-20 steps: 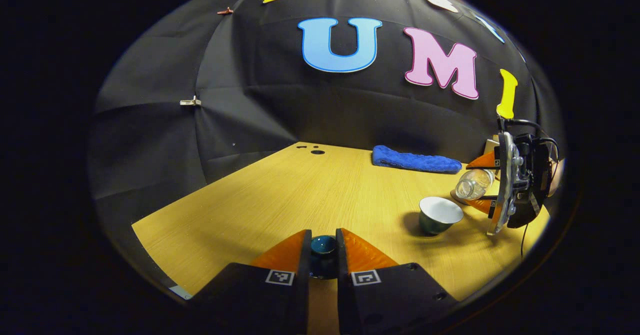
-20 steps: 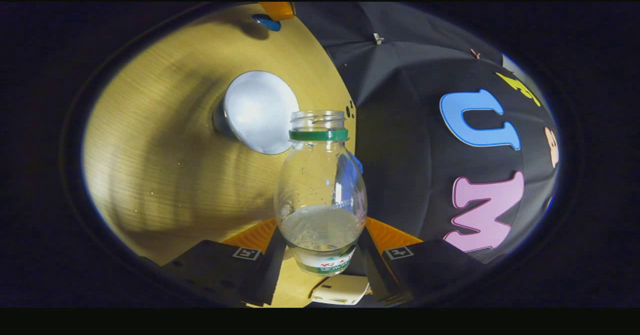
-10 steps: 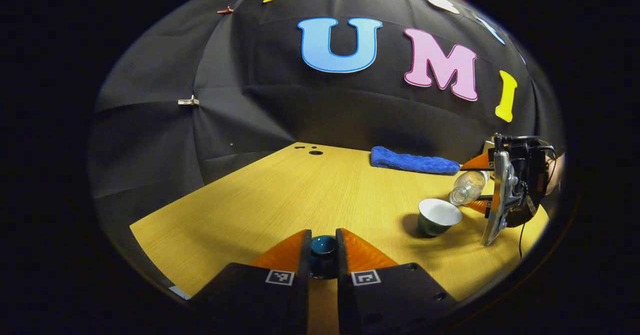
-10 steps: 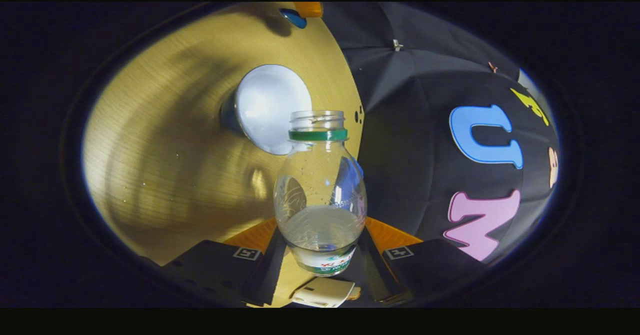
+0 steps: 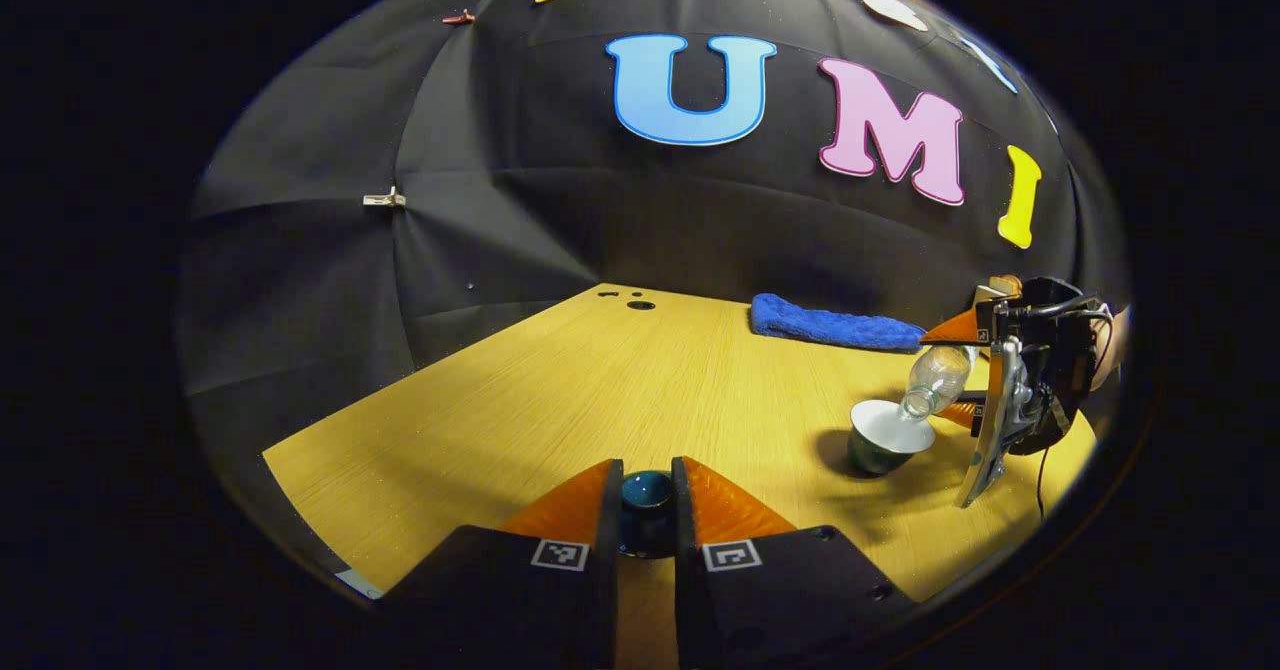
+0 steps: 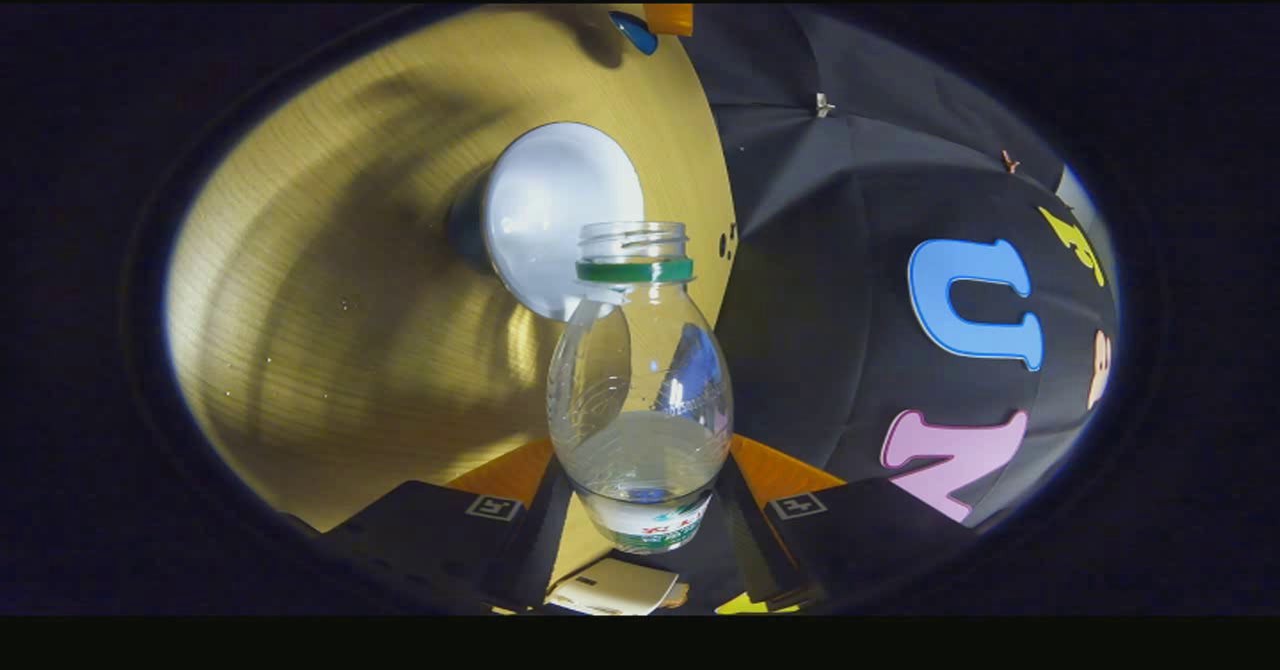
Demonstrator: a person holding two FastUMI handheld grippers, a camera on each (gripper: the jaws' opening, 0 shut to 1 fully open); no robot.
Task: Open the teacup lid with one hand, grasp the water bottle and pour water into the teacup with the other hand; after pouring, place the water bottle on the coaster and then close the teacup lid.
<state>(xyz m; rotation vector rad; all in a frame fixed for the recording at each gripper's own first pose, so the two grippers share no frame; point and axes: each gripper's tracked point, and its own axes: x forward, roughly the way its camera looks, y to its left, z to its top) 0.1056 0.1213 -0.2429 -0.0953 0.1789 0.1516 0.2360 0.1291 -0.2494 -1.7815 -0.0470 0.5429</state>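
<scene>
Over the teacup (image 5: pixel 888 434), right tool (image 6: pixel 645 495) clamps tilted water bottle (image 6: pixel 640 390); left tool (image 5: pixel 646 495) pinches lid (image 5: pixel 646 491). Overtilting risks spilling onto desk (image 5: pixel 600 390).

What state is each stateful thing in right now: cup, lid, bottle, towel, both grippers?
teacup: uncovered, upright on the table.
teacup lid: off the cup, clamped between the left gripper's fingers.
water bottle: uncapped, tipped with its mouth over the cup, partly full.
blue towel: lying bunched at the table's far edge.
left gripper: shut on the lid.
right gripper: shut on the bottle.
</scene>
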